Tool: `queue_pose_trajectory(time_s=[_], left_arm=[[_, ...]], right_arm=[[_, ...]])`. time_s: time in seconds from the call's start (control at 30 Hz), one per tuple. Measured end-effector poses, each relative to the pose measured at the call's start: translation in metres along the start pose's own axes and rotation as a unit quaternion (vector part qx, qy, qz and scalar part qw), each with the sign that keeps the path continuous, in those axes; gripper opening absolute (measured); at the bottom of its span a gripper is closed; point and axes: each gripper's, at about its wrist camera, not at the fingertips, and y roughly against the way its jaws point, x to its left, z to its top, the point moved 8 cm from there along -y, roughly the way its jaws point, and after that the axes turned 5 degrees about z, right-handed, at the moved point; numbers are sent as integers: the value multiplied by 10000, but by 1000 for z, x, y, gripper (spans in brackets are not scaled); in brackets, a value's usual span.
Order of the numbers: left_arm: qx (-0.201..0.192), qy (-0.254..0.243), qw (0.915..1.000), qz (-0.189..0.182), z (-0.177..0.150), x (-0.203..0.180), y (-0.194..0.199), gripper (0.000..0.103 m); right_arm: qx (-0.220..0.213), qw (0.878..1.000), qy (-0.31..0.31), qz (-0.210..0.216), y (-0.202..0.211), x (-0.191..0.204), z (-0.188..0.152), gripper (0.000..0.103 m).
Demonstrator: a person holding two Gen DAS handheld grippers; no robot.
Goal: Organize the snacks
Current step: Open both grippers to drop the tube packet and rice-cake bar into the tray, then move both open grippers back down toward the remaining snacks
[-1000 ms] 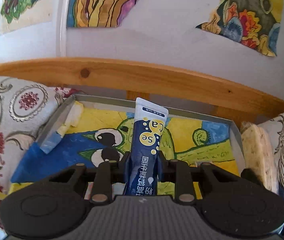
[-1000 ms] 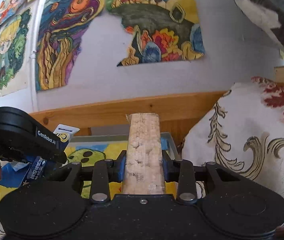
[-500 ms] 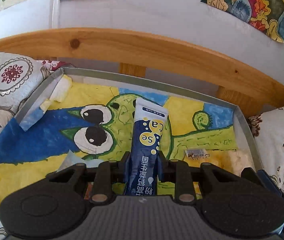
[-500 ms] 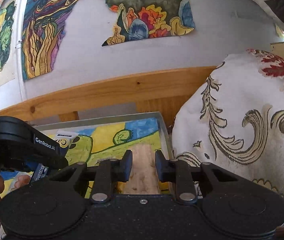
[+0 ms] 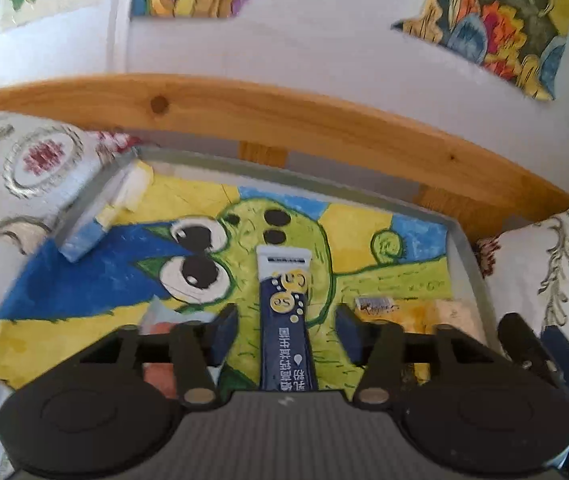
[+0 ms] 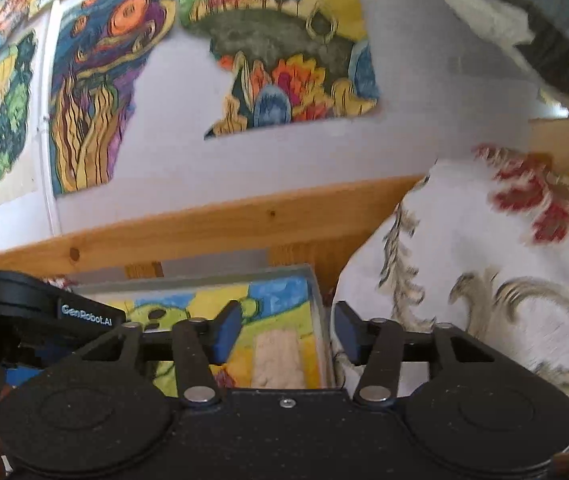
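Your left hand-held gripper has just opened, dropping the blue sachet into the tray; your right hand-held gripper is open too, its beige snack bar already inside.

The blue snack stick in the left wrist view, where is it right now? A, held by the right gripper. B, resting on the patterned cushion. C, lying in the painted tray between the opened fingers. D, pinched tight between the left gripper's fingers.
C: the blue snack stick lies on the painted tray, and the left gripper has its fingers spread clear of it on both sides.
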Motion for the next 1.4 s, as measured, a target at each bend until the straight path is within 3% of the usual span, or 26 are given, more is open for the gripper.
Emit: queue_pose_trajectory(time_s=[0.07,0.13,0.23,0.4,0.53,0.8,1.17,1.4], left_arm=[[-163,35,9999,23,3,4,15,79],[-285,50,9996,61,5,9,29,92],[-480,55,9987,138,8,16,53,100],[-836,119,9960,281,10,31,91,102],[-1108,96,9930,391,5,41,118,102],[-1298,-41,9905,442,-14,56,161,102],[-1180,71,9920,451,-55,94,202,102],[-1118,-120,9933,281,-76,115,224,102]], right_arm=[[-103,9999,13,-13,11,0,9,65],[-203,9998,-1,-33,24,-1,18,79],[-360,9993,-30,-42,46,-2,31,89],[-507,9985,185,-57,79,6,45,102],[-517,9982,313,-42,104,14,49,102],[-561,9979,316,-98,153,22,43,102],[-791,9955,266,-451,224,25,22,102],[-417,9970,478,-442,248,45,-8,102]])
